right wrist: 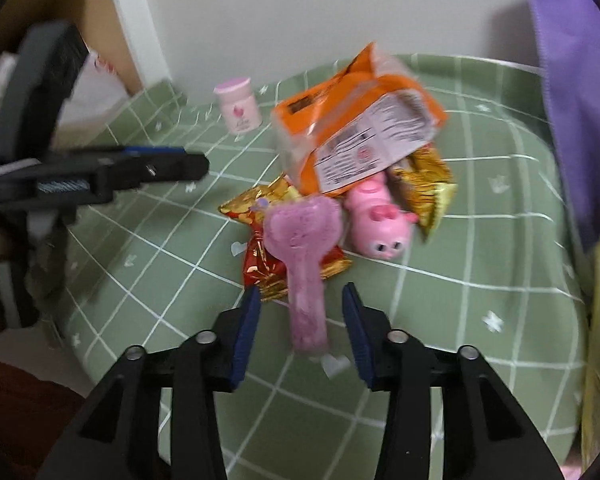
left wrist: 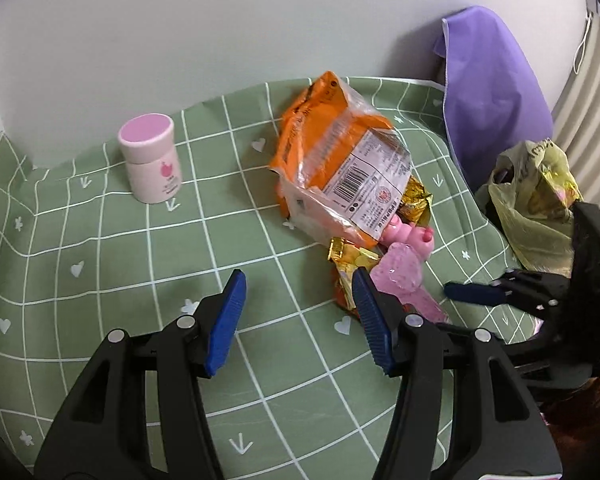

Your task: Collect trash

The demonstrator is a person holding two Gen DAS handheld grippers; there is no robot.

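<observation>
The right hand-held gripper (right wrist: 300,328) stands open astride the pink heart wand's (right wrist: 306,264) handle, pads apart from it. The left hand-held gripper (left wrist: 296,320) gapes, empty, over bare green worktop (left wrist: 100,300). Beyond, the orange wrapper (left wrist: 332,152) and gold foil wrappers (right wrist: 428,188) pile mid-worktop; the yellow trash bag (left wrist: 536,208) hangs off the right edge.

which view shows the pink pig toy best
The right wrist view: the pink pig toy lies there with face, bow and body visible, though slightly blurred. The left wrist view shows only part of it poking out from under the orange wrapper.
</observation>
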